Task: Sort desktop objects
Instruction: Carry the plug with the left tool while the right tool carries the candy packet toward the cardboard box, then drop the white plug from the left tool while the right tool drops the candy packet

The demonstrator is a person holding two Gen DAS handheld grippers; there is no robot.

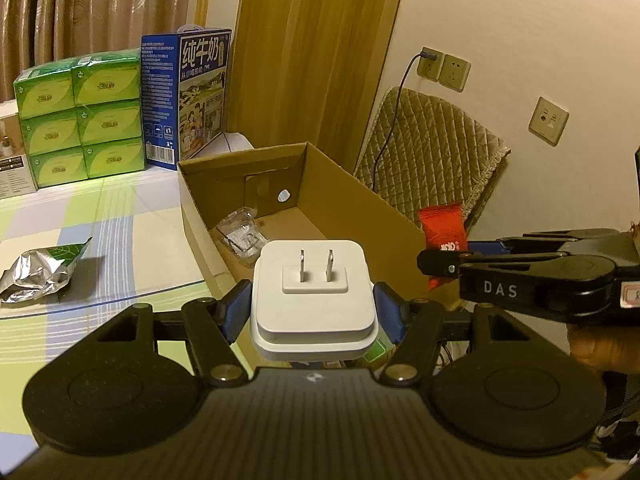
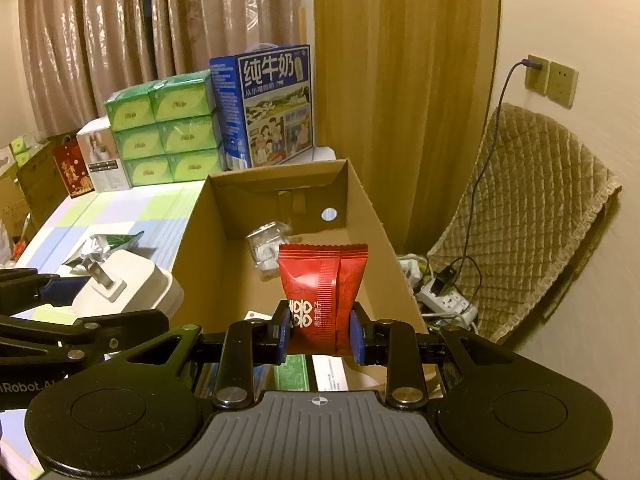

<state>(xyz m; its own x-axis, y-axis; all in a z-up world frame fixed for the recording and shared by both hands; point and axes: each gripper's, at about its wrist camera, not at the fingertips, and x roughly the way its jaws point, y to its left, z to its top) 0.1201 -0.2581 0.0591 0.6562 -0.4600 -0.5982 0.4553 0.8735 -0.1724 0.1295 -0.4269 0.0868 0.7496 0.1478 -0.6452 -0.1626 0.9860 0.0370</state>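
My left gripper (image 1: 310, 310) is shut on a white plug adapter (image 1: 312, 300), its two prongs pointing away from me, held just before the near wall of the open cardboard box (image 1: 356, 196). My right gripper (image 2: 320, 332) is shut on a red snack packet (image 2: 324, 284), upright above the box's (image 2: 192, 240) near end. In the left wrist view that gripper and the red packet (image 1: 442, 230) come in from the right. In the right wrist view the adapter (image 2: 128, 284) shows at the left. A clear plastic bag (image 1: 240, 232) lies inside the box.
A crumpled foil-and-green wrapper (image 1: 44, 268) lies on the checked tablecloth (image 1: 120, 216) left of the box. Green tissue packs (image 1: 84, 116) and a blue milk carton (image 1: 188, 96) stand at the back. A quilted chair (image 2: 528, 216) and a power strip (image 2: 448, 300) are right of the table.
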